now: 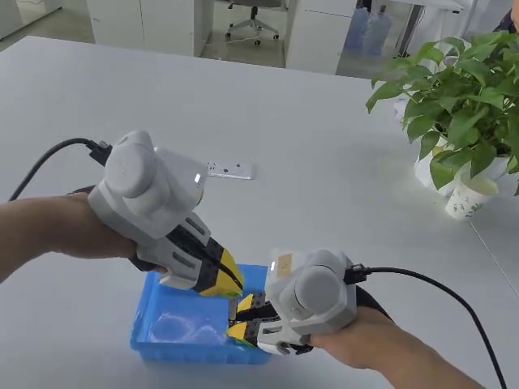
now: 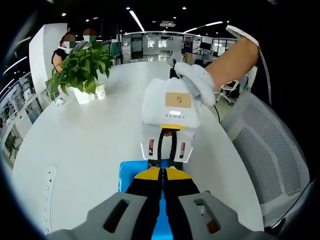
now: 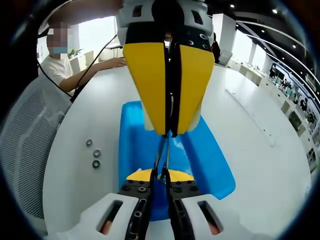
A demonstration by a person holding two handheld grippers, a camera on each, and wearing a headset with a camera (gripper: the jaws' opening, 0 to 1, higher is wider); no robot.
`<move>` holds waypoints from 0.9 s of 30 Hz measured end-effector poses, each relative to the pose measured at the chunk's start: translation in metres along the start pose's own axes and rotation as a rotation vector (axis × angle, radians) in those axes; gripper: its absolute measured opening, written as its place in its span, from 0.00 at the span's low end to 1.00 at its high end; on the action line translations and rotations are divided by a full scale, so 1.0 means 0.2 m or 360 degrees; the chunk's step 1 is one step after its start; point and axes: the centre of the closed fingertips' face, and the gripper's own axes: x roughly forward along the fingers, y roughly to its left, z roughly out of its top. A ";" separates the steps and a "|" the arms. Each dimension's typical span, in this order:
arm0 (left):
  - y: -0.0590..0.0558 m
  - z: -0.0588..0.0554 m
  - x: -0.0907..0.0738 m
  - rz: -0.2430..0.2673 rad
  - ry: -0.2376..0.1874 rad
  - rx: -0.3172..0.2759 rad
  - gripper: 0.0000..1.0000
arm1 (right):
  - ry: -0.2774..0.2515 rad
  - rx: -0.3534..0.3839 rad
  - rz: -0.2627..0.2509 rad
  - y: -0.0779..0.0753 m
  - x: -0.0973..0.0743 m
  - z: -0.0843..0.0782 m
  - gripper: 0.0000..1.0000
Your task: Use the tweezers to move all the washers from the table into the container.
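Metal tweezers [image 3: 163,149] run between my two grippers over the blue container [image 1: 154,324]. My left gripper [image 1: 229,284] comes in from the upper left with its yellow jaws shut on one end. Facing it from the lower right, my right gripper [image 1: 237,321] is shut on the other end. In the right gripper view, that gripper [image 3: 160,176] meets the left gripper [image 3: 169,131] above the container [image 3: 210,162]. Three washers [image 3: 96,153] lie in a small row on the white table beside the container. In the left gripper view, my left gripper [image 2: 161,174] points at the right gripper [image 2: 169,159] over the container [image 2: 127,174].
A potted plant [image 1: 462,105] and a white cup [image 1: 470,196] stand at the table's right. A white power strip [image 1: 229,170] lies mid-table. A mesh chair [image 2: 272,150] stands by the table edge. A person [image 3: 60,62] sits at another table behind.
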 end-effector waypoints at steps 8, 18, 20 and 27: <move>0.00 0.01 0.00 0.0004 -0.0002 0.0004 0.04 | -0.0006 -0.0003 -0.0002 0.00 0.00 0.00 0.11; -0.01 0.04 -0.04 0.0028 -0.0008 0.0023 0.04 | -0.0033 -0.0018 -0.0009 0.00 -0.03 0.04 0.11; -0.02 0.04 -0.04 0.0032 -0.0008 0.0023 0.04 | -0.0039 -0.0023 -0.0011 0.00 -0.03 0.05 0.11; -0.03 0.07 -0.08 0.0057 -0.0017 0.0034 0.04 | -0.0062 -0.0045 -0.0022 0.01 -0.06 0.09 0.11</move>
